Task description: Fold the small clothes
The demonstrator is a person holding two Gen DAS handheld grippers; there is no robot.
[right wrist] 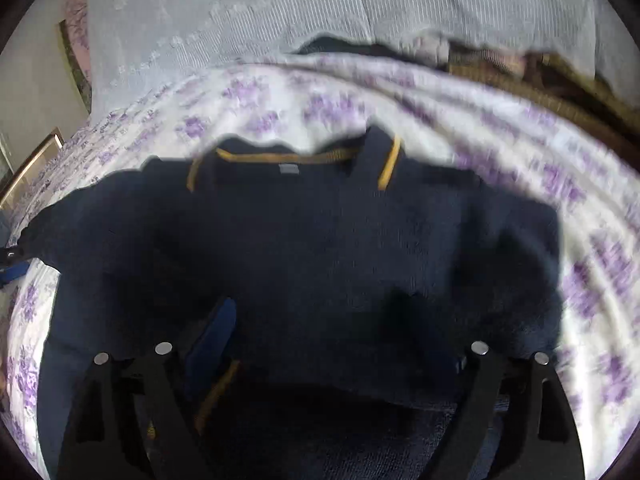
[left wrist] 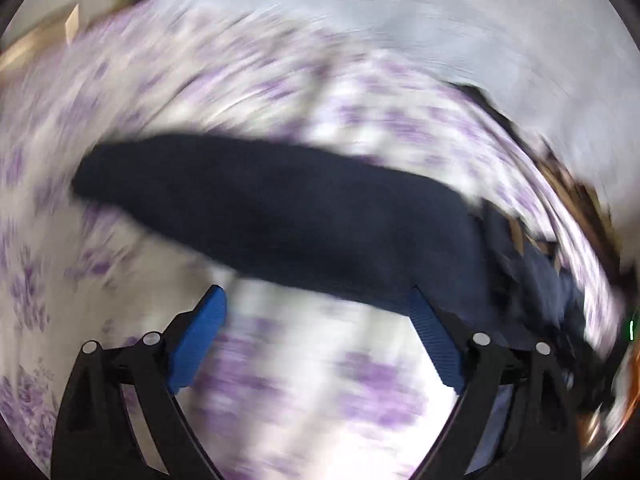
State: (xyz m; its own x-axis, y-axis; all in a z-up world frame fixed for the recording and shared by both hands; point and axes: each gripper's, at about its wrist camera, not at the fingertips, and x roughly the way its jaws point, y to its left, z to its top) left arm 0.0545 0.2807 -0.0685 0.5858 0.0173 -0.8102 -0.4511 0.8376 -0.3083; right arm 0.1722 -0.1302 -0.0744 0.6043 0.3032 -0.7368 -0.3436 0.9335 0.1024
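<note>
The navy polo shirt [right wrist: 312,248], its collar trimmed in yellow, lies flat on the purple-flowered bedsheet [right wrist: 520,148], collar toward the grey ribbed blanket [right wrist: 280,12] at the bed's far side. The right gripper [right wrist: 320,320] hangs over the shirt's body, jaws spread wide, holding nothing. The left gripper [left wrist: 316,300], likewise wide and empty, sits over bare sheet just short of one sleeve [left wrist: 260,204].
</note>
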